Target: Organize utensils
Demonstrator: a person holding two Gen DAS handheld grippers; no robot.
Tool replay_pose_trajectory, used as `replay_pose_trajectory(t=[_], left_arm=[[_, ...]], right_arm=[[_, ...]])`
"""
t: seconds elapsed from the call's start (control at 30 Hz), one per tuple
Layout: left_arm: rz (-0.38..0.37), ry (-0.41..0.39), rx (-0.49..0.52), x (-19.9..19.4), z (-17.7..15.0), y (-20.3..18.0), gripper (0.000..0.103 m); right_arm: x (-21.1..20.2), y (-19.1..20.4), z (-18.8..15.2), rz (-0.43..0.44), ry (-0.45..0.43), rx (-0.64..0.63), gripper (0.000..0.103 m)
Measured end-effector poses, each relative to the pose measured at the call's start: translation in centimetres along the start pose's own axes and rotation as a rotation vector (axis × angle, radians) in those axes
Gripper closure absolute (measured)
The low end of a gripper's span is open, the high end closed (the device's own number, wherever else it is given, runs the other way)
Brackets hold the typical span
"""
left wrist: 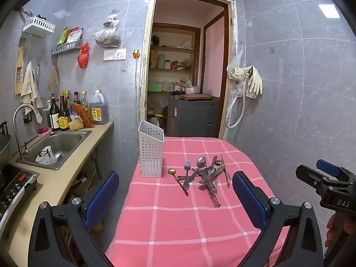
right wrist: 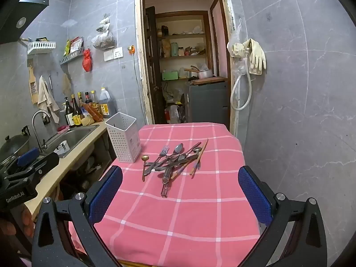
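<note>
we held the left gripper [left wrist: 175, 197] low in the frame of its own camera, jaws spread wide with nothing between them, its blue pads [left wrist: 101, 197] standing apart over the near part of the table. the right gripper [right wrist: 180, 192] sat the same way in its view, jaws spread as far as they went, empty, with the pink checked tablecloth [right wrist: 178, 218] showing between the pads.

the utensils [left wrist: 201, 174] lay in a loose crossed pile near the middle of the left wrist frame, on the cloth, beyond the fingertips and touched by neither gripper. in that pile we could make out a fork [left wrist: 187, 166], a steel spoon [left wrist: 201, 162] with its bowl toward the far side, a small gold spoon [left wrist: 171, 172] at the left edge of the heap, and wooden chopsticks [left wrist: 224, 169] along its right side. several more metal handles overlapped under these; we could not tell each one apart.

the white perforated holder [left wrist: 151, 151] stood upright just left of the pile, at the left edge of the table. from the right wrist view its open top [right wrist: 121, 122] looked almost empty; we could not tell what the dark mark inside was.

in the left part of both frames ran a beige counter with a steel sink [left wrist: 57, 146] and a row of bottles [left wrist: 64, 111] behind it. an open doorway [left wrist: 189, 66] filled the upper centre.
</note>
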State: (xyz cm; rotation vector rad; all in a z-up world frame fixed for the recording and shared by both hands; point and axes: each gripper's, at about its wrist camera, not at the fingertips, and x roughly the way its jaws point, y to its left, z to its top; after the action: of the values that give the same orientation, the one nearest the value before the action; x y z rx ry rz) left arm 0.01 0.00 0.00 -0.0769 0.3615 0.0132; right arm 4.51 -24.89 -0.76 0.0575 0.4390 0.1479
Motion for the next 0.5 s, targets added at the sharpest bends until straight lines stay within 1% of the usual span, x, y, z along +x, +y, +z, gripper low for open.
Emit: replay_pose_trajectory(t=[0.5], left_arm=[[-0.013, 0.008, -0.007, 0.61, -0.55, 0.47, 0.0]], right_arm=[[-0.07, -0.2, 0.0, 0.0, 0.002, 0.008, 0.001]])
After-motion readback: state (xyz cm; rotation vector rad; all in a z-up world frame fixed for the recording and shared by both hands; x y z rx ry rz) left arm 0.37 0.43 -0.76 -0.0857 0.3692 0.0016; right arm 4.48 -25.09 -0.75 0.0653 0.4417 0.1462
